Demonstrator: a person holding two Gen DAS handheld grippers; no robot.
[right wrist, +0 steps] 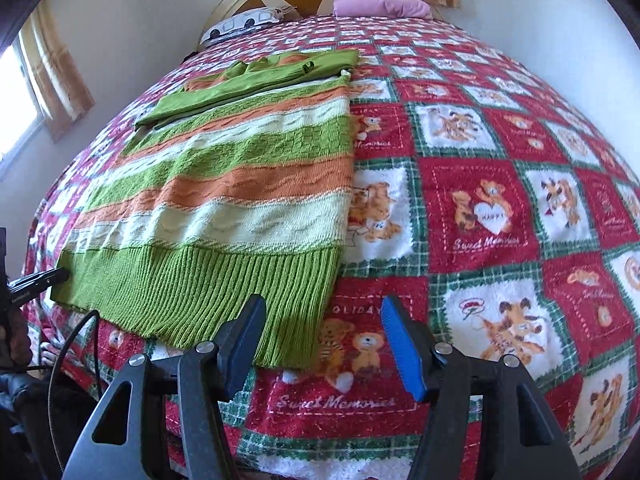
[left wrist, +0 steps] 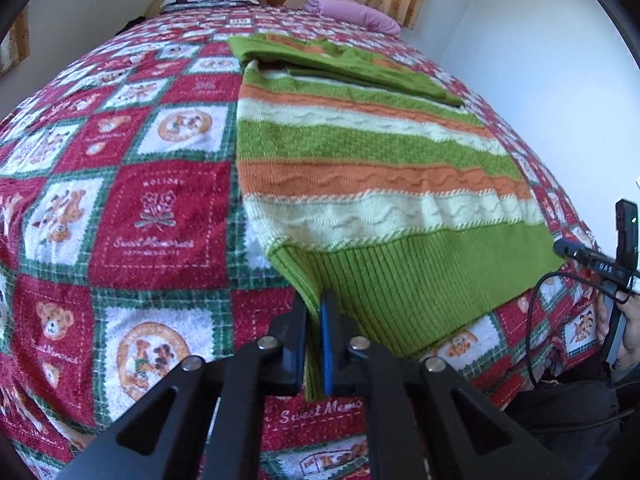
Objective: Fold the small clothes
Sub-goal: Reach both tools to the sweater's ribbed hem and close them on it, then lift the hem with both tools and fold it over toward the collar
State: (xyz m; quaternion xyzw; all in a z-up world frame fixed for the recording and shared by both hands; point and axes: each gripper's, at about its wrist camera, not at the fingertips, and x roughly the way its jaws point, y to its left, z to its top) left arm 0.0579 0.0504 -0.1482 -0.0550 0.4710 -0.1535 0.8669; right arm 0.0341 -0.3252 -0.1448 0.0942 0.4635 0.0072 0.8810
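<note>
A small knitted sweater (left wrist: pixel 372 160) with green, orange and cream stripes lies flat on the bed, its sleeves folded across the top. It also shows in the right wrist view (right wrist: pixel 224 184). My left gripper (left wrist: pixel 314 312) is shut on the sweater's green ribbed hem at its near left corner. My right gripper (right wrist: pixel 322 316) is open and empty, just above the blanket at the hem's near right corner, its left finger (right wrist: pixel 244 336) over the hem edge. The left gripper's tip (right wrist: pixel 40 278) shows at the hem's other corner.
A red, white and green teddy-bear blanket (right wrist: pixel 480 208) covers the bed. A patterned pillow (right wrist: pixel 244 22) and a pink pillow (right wrist: pixel 380 4) lie at the headboard. White walls flank the bed; a window (right wrist: pixel 20 100) is at the left. A black cable (left wrist: pixel 536 320) hangs at the bed's near edge.
</note>
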